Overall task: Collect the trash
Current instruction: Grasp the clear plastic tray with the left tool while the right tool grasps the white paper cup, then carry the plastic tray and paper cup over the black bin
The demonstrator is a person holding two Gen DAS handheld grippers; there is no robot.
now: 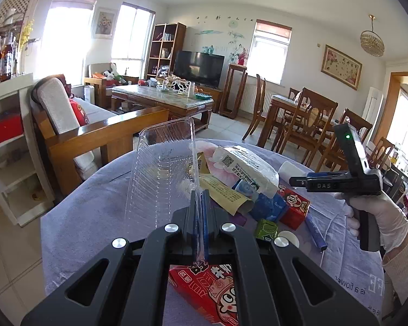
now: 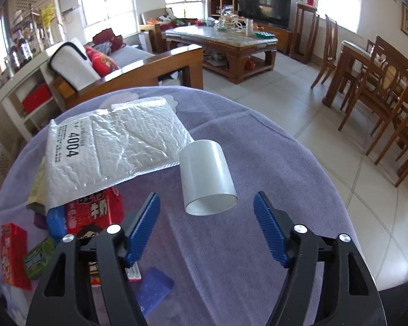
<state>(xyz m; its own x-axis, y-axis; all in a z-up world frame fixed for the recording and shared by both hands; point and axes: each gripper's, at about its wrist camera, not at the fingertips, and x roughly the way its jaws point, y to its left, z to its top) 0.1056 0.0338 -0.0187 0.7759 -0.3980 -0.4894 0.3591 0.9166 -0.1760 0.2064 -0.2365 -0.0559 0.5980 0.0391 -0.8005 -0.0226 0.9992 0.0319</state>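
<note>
Left wrist view: left gripper (image 1: 200, 203) pinches the edge of a clear plastic tray (image 1: 163, 168), tray upright above the purple-clothed worktop (image 1: 95, 217). Right of it lie a white mailer (image 1: 247, 168) and red cartons (image 1: 295, 207); a gloved hand (image 1: 378, 217) holds the right gripper (image 1: 295, 181). Right wrist view: right gripper (image 2: 206, 217) spread, empty, white paper cup (image 2: 208, 176) lying on its side just ahead between the fingers (image 2: 147, 222).

The padded envelope (image 2: 108, 146) lies on the table (image 2: 258, 244), overlapping the cartons (image 2: 95, 212). The paper cup (image 2: 206, 176) lies on its side just right of the envelope.
</note>
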